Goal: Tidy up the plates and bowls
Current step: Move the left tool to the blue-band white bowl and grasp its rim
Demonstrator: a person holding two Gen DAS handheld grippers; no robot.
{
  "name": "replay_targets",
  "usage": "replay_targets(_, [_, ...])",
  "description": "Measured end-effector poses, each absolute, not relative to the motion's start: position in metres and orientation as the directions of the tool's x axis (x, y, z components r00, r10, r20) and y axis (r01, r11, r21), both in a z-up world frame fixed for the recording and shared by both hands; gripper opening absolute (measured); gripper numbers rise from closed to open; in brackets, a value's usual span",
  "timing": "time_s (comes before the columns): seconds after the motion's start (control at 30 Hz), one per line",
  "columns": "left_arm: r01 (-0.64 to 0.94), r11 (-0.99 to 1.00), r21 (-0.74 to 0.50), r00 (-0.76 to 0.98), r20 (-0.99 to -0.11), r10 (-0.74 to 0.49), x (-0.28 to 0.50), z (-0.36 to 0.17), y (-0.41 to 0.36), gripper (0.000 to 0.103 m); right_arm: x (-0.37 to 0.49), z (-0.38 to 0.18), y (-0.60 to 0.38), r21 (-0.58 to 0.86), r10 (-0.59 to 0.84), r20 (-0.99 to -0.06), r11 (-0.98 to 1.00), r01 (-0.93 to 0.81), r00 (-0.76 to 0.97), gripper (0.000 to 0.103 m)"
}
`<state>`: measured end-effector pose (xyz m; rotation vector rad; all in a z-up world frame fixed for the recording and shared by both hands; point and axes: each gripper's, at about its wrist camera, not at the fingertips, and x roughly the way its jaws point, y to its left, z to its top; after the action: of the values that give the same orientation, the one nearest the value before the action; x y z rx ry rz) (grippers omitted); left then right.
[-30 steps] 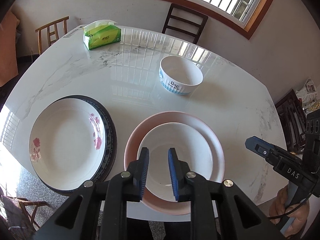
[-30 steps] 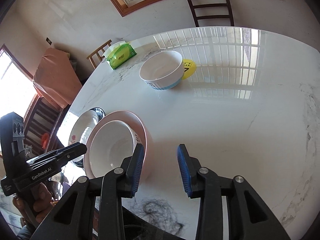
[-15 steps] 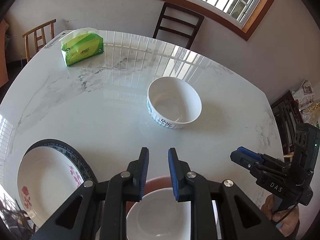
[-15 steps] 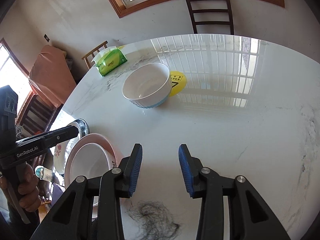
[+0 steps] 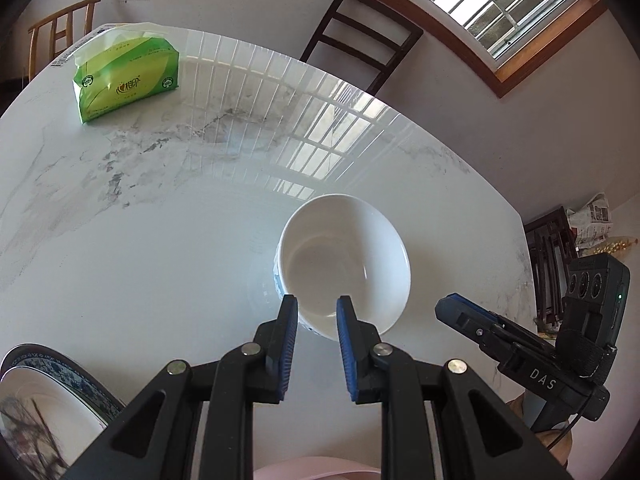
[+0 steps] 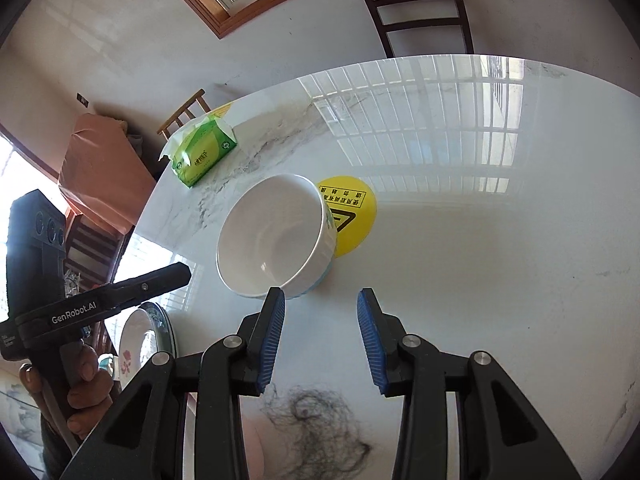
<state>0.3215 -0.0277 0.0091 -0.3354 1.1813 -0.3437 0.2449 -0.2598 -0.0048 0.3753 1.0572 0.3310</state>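
Home dining room. Round white marble table [image 5: 168, 216], dark wooden chair [image 5: 360, 56] and lighter wooden chair [image 5: 60, 24] around it, barred wood-framed window [image 5: 500, 4], green tissue pack [image 5: 126, 78], white bowl [image 5: 346, 262], flowered plate [image 6: 140, 344], plain plastered walls.

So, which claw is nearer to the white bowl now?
The left. The left claw has its tips over the near rim of the white bowl. The right claw is off to the bowl's side, above bare table.
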Motion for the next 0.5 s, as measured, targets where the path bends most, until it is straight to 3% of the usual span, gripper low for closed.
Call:
replay_targets(0.23, [0.056, 0.907, -0.418, 0.309, -0.856, -0.414, 0.336, -0.010, -0.029, 0.021, 0.275, -0.012, -0.252, 0.451, 0.437, -0.788, 0.889, -0.075, 0.433, 0.038])
replay_targets(0.33, [0.051, 0.912, -0.408, 0.309, -0.862, -0.403, 0.341, -0.014, -0.031, 0.032, 0.285, -0.017, -0.249, 0.443, 0.429, -0.797, 0.894, -0.072, 0.426, 0.038])
replay_targets(0.5, [0.045, 0.919, -0.392, 0.300, -0.872, -0.386, 0.348, -0.021, -0.035, 0.034, 0.299, -0.026, -0.242, 0.433, 0.421, -0.810, 0.899, -0.066, 0.408, 0.038])
